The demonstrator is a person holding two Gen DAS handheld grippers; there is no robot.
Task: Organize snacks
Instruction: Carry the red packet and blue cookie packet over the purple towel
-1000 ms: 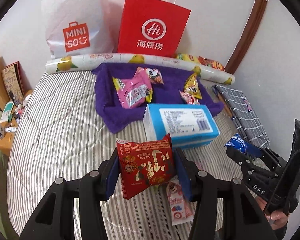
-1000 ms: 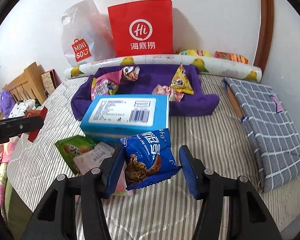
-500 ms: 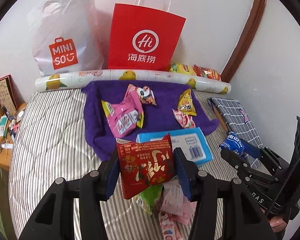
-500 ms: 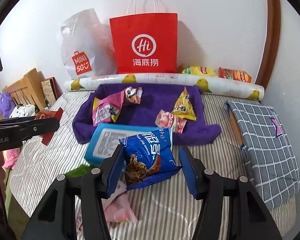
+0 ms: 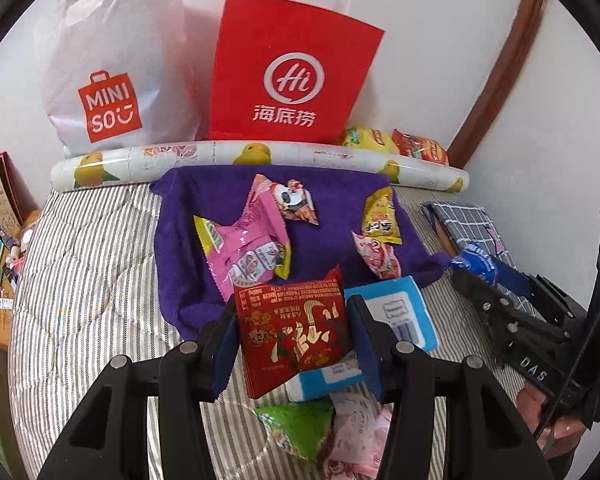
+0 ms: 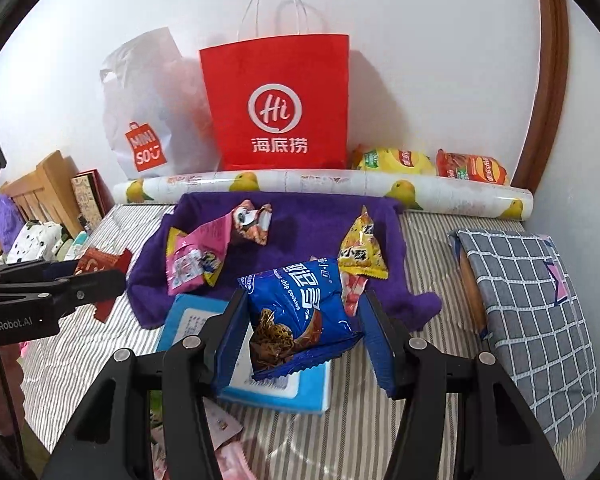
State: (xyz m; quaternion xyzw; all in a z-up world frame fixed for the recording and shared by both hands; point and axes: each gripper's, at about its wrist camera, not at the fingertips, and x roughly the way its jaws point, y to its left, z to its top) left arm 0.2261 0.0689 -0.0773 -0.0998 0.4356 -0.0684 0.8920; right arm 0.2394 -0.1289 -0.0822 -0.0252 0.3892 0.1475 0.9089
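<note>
Striped bed (image 5: 84,280), red packet (image 5: 294,338) between left claw (image 5: 292,344)

Both views bright w/ soft, even light – no hard glare except small sheen on the pink snack pack (image 5: 247,240) and blue cookie bag (image 6: 300,312). The red paper bag (image 6: 278,104) throws a soft shadow on the white wall (image 6: 432,60) to its right. Strong fisheye bend + black vignette at edges; left-wrist view slightly motion-blurred, right-wrist sharper.
</note>
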